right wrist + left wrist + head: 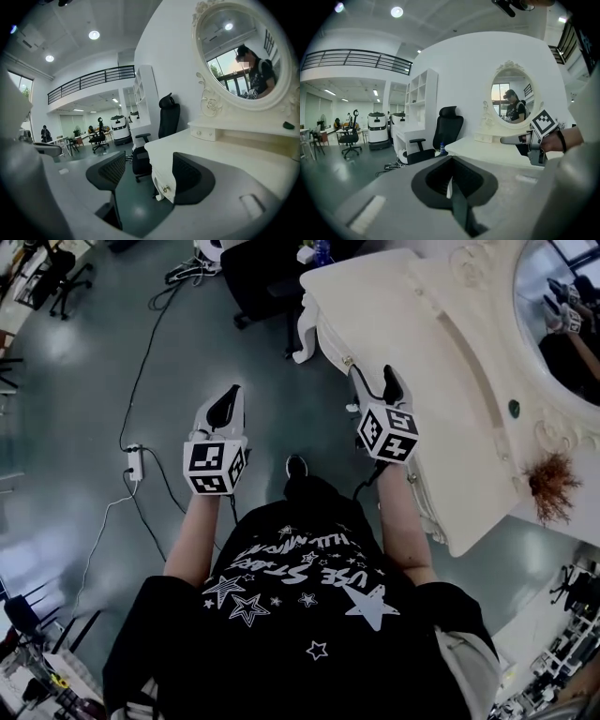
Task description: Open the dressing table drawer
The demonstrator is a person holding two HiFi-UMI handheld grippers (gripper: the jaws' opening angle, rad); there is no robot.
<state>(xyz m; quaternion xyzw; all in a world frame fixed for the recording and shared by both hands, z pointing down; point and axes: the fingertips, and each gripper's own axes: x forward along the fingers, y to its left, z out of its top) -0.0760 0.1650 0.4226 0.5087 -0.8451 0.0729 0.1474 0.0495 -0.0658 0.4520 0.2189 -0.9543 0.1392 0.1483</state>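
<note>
Your right hand-held gripper (377,379) is spread wide and empty, left hand-held gripper (228,399) pinched shut on nothing; cream carved-wood drawer front (161,178) sits closed under the ornate cream dressing table (412,352) worktop edge, framed between your right jaws, untouched; probably rigid, light-sliding; pinch its small brass knob (165,189), likely slippery.

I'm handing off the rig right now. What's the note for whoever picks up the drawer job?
Left gripper: fingers shut, empty, held out to the side, clear of the table.
Right gripper: fingers wide open, touching nothing, next to the front edge of the dressing table.
Drawer: looks closed. Its knob shows ahead between the right fingers, not reached.
Done: nothing yet.
Left: bring the right gripper to the knob, close on it, pull the drawer out.
</note>
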